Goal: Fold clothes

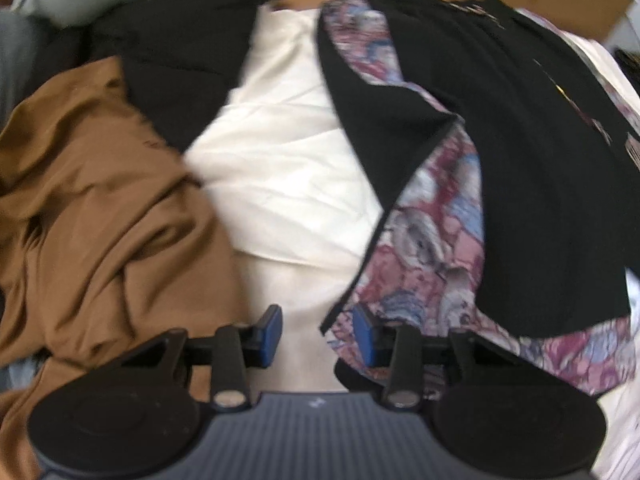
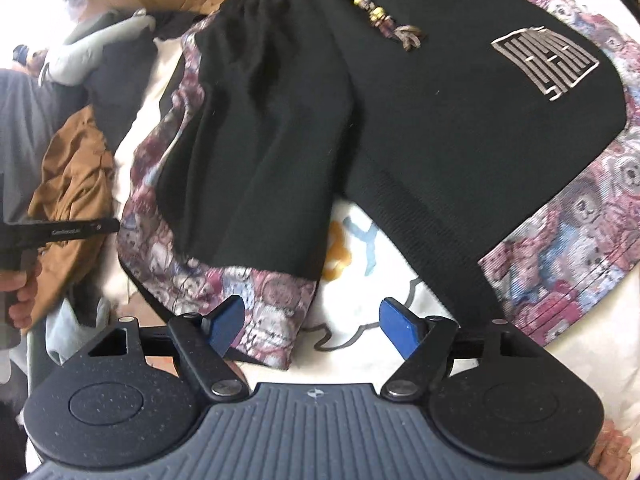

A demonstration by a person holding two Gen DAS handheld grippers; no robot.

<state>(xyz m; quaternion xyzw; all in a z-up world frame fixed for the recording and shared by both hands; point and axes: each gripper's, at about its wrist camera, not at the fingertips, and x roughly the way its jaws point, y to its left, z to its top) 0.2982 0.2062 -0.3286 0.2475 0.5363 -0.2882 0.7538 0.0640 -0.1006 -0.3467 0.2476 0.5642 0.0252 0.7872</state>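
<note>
Two grippers: both have their jaws apart and hold nothing; each hangs low over the near hems of the shorts.
Shorts: the black shorts (image 2: 400, 128) with patterned side panels lie spread flat on the white sheet (image 1: 276, 168), waistband far, two legs toward the cameras, a drawstring (image 2: 384, 12) on top.
Stage: the shorts lie open and not doubled; I judge this fits either a garment just laid out for folding or one smoothed between folds, and the views do not settle which.
Left gripper (image 1: 318, 330): its right finger is at the patterned hem of the left leg, its left finger over bare sheet; jaws moderately wide.
Right gripper (image 2: 312, 324): jaws wider, left finger over the left leg's hem, right finger near the other leg, the sheet's print between them.
Doing it well: take the hem edge with both layers, so the leg does not slide apart; keep the fabric low and flat.
Pose: both tools point forward and down along the legs; a hand (image 2: 20, 296) holds the left tool's handle.
Nearby: a brown garment (image 1: 100, 208) lies crumpled just beside, on the left.
</note>
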